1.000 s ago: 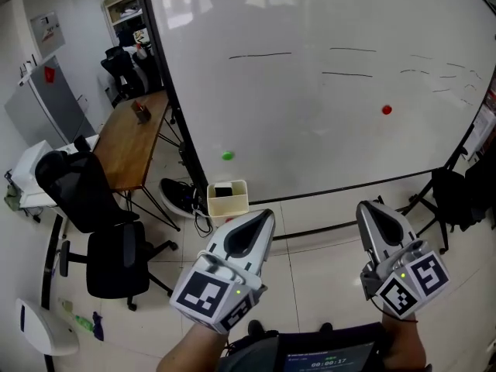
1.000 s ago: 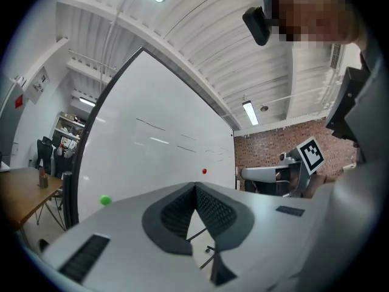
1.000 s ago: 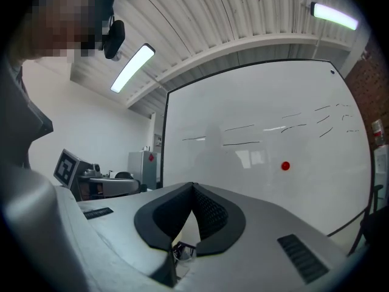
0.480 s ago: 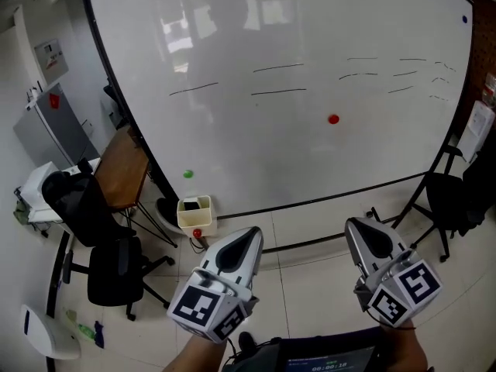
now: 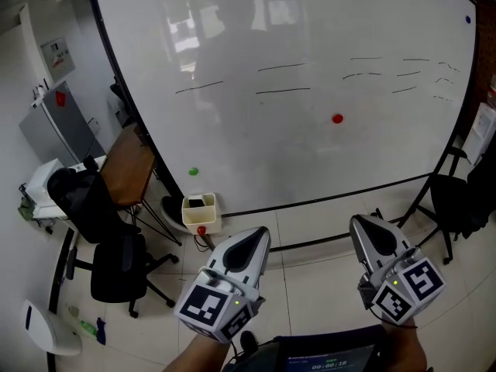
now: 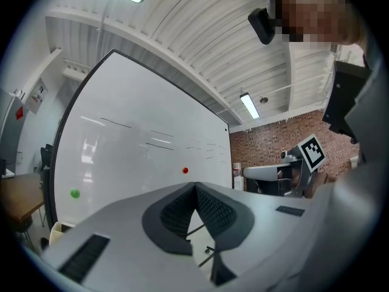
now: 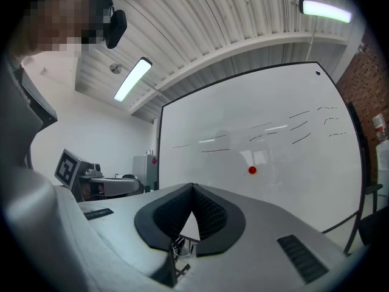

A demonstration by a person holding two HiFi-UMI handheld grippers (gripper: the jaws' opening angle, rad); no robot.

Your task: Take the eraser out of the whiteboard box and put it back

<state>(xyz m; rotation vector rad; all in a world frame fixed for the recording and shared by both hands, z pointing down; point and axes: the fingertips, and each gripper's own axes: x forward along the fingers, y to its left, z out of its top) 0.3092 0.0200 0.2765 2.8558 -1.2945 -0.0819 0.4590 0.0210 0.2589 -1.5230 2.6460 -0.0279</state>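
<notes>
Meeting at their tips with nothing between them, the jaws of the left gripper (image 6: 196, 188) are closed and empty, and those of the right gripper (image 7: 193, 188) are closed and empty too. Both point level toward the whiteboard (image 5: 294, 45) from well back, with bare floor between them and it. The whiteboard box (image 5: 201, 214), a cream tub, hangs at the board's lower left corner, just under a green magnet (image 5: 193, 172). A dark block showing in its open top looks like the eraser (image 5: 200, 201), though it is too small to be sure. If so, the eraser lies where the task wants it at the end. That fits equally an eraser waiting to be lifted out and one already returned, and neither gripper is near enough to settle which. Only the head view shows the box and its contents plainly. The gripper views alone show the ribbed pads pressed together. The right gripper view catches just the red magnet (image 7: 252, 170) and the pen strokes, not the box.
</notes>
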